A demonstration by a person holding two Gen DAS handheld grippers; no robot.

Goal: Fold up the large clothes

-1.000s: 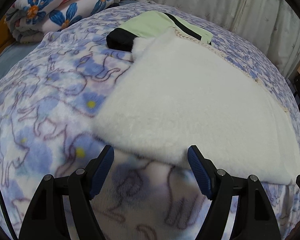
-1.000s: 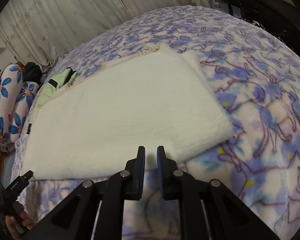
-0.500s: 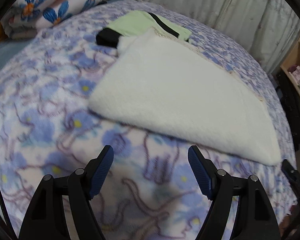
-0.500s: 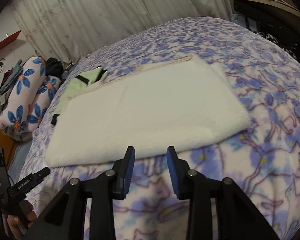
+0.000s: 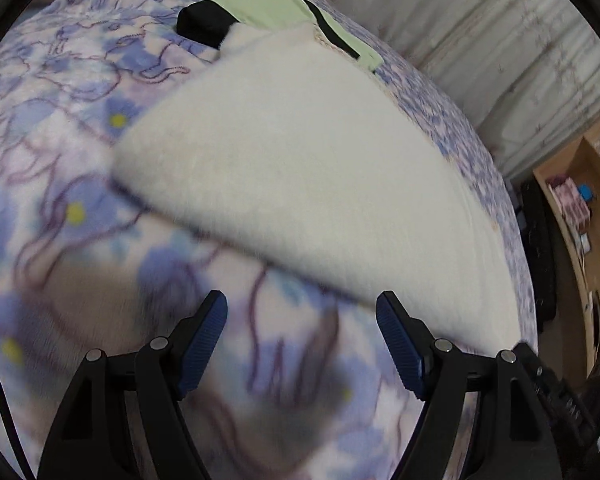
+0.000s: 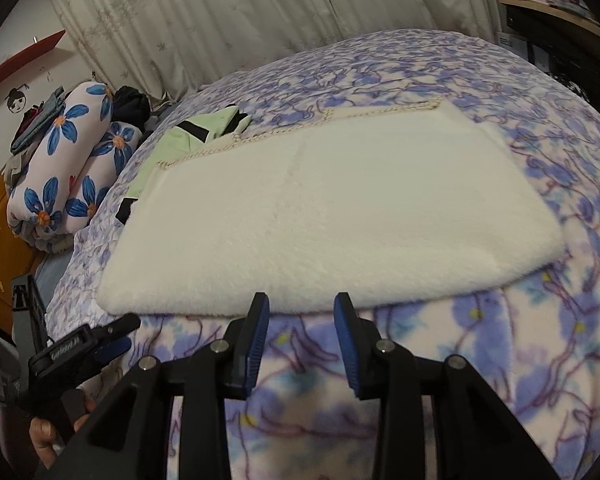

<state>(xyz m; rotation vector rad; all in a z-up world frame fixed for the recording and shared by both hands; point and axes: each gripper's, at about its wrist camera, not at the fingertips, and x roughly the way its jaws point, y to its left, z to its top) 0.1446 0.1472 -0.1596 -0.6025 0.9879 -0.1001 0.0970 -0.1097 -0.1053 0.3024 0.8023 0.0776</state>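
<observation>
Fluffy, matt white fleece garment (image 6: 332, 216); soft plush bedspread (image 6: 500, 360) printed with blue flowers; smooth pale-green cloth (image 5: 268, 10); matt black plastic tongs (image 6: 300, 340) with ribbed blue pads (image 6: 256, 344).

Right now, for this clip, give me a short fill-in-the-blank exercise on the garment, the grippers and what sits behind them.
1. The folded fleece garment on the bed is ____ in colour.
2. The pale green garment has trim coloured ____.
3. Between the fingers of the right gripper there is ____ held.
4. The bedspread shows flowers coloured ____ with yellow centres.

Missing words: white; black; nothing; blue
</observation>
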